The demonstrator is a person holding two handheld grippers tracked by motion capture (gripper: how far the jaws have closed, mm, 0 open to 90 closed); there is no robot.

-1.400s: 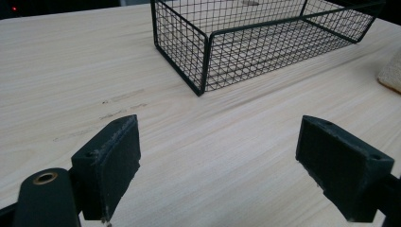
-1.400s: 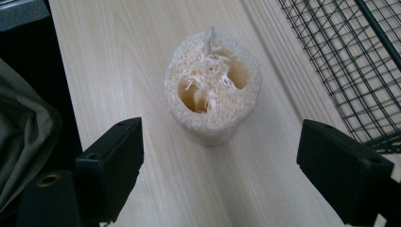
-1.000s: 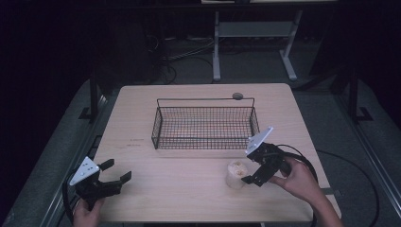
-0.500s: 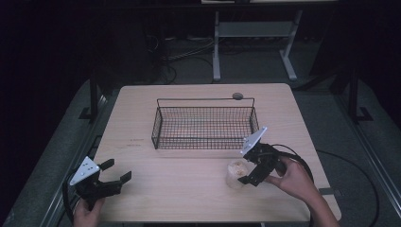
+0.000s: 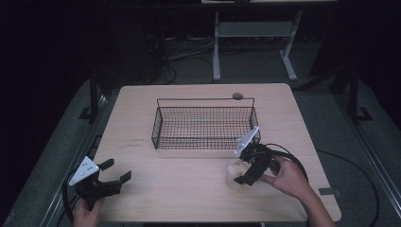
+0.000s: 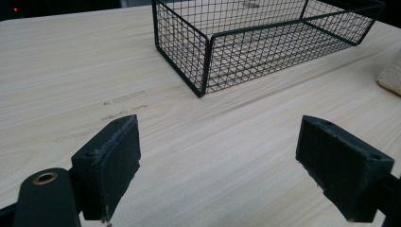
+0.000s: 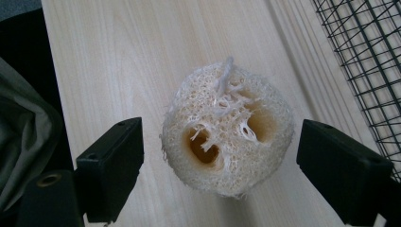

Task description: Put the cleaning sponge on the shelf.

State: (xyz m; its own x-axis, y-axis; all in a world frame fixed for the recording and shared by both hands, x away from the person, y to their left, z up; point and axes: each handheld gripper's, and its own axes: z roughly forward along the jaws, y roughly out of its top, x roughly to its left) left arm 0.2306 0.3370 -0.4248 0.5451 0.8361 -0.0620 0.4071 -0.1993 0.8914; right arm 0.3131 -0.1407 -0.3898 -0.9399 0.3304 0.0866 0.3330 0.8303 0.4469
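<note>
Nowhere on the things in view is there any readable writing or brand. Underneath lies a pale wooden table point(image 5: 198, 189) with a few faint dark scuffs near its 9 o'clock side, set in a dim room with cables and a metal stand on the floor beyond. A black wire basket point(image 5: 204, 122) stands at the table's middle, toward 12 o'clock. The loofah sponge point(image 7: 226, 130) lies on the wood at about 4 o'clock, just off the basket's near right corner. The right gripper point(image 7: 220, 170) has its jaws wide apart, one either side of the sponge, with gaps between. The left gripper point(image 6: 218, 163) sits at 8 o'clock by the near edge, jaws spread over bare wood, with open table between it and the basket.
</note>
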